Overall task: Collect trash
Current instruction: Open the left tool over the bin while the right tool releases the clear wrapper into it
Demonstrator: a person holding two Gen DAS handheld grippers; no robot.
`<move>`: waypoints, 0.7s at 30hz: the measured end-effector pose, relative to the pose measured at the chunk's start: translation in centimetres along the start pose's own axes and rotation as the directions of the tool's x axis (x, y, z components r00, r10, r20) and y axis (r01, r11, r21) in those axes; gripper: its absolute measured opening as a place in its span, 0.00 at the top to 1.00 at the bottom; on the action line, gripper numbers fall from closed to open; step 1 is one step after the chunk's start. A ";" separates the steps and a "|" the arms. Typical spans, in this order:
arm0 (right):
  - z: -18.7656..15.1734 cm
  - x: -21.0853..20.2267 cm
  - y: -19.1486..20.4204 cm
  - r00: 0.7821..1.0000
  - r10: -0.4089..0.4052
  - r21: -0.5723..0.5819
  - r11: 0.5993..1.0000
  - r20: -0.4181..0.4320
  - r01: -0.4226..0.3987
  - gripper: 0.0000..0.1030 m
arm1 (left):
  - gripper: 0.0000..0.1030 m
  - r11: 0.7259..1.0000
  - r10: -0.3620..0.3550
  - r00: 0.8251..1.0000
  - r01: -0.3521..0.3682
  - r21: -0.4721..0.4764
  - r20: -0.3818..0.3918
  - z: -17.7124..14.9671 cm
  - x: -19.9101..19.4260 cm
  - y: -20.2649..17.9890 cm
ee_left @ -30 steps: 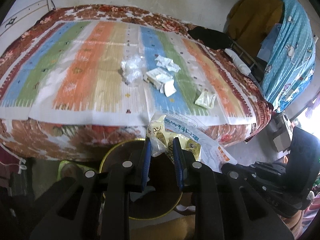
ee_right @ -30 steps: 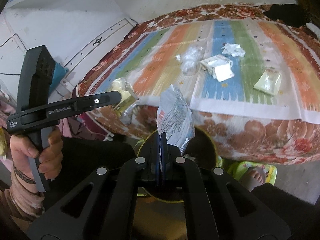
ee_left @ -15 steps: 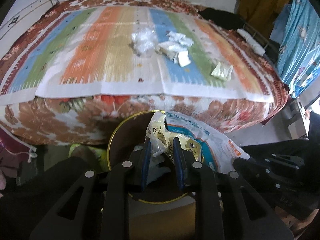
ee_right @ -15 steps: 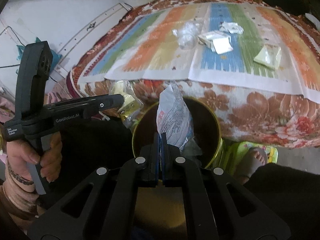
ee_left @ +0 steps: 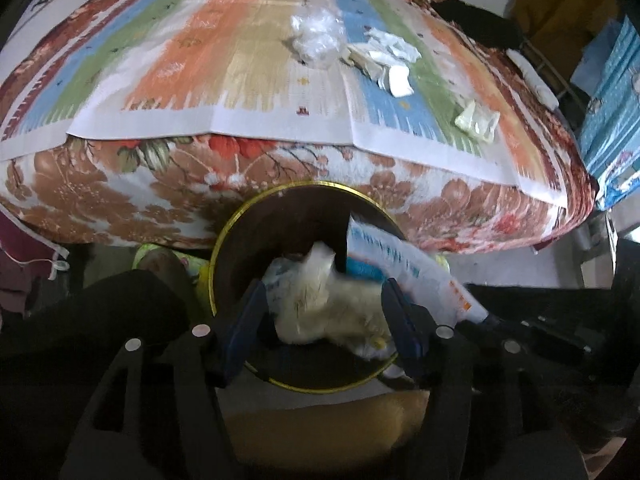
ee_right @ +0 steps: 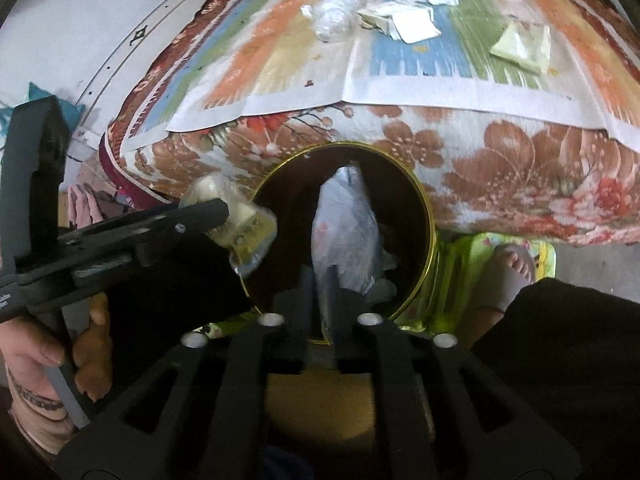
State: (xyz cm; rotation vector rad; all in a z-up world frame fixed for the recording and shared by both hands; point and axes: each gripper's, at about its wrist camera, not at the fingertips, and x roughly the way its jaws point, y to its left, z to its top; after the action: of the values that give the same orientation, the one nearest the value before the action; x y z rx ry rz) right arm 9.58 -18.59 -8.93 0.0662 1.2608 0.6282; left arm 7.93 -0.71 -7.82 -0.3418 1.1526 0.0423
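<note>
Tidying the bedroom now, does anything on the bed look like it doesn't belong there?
Yes: litter on the striped bedcover: a crumpled clear plastic wad, torn white wrappers, and a pale yellow packet near the edge. None has reached the bin yet.

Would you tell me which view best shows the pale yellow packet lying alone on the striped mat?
The right wrist view: the pale yellow packet appears large and unobstructed. The left wrist view shows the packet smaller, toward the right edge.
</note>
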 end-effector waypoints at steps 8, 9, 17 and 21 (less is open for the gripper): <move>0.2 -0.4 -0.2 1.000 0.002 0.007 1.000 0.016 -0.003 0.71 | 0.41 1.000 0.020 1.000 -0.019 -0.017 0.018 0.3 -0.4 0.3; 0.3 -0.4 -0.2 1.000 -0.002 0.005 1.000 0.018 0.002 0.71 | 0.41 1.000 0.021 1.000 -0.021 -0.018 0.021 0.3 -0.5 0.3; 1.4 -0.7 -0.4 0.998 -0.049 0.010 0.999 0.041 0.048 0.62 | 0.36 1.000 0.025 0.999 -0.025 -0.003 0.048 2.0 -1.2 0.2; 2.7 -1.3 -0.7 0.995 -0.072 0.005 0.997 0.065 0.072 0.57 | 0.34 0.996 0.074 0.995 -0.077 0.041 0.065 3.7 -1.4 -0.4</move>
State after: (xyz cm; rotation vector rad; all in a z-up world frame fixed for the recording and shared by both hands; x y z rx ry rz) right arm 12.03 -18.98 -7.21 0.0425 1.1955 0.5577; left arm 10.67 0.20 -5.14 -0.2563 1.1014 0.0932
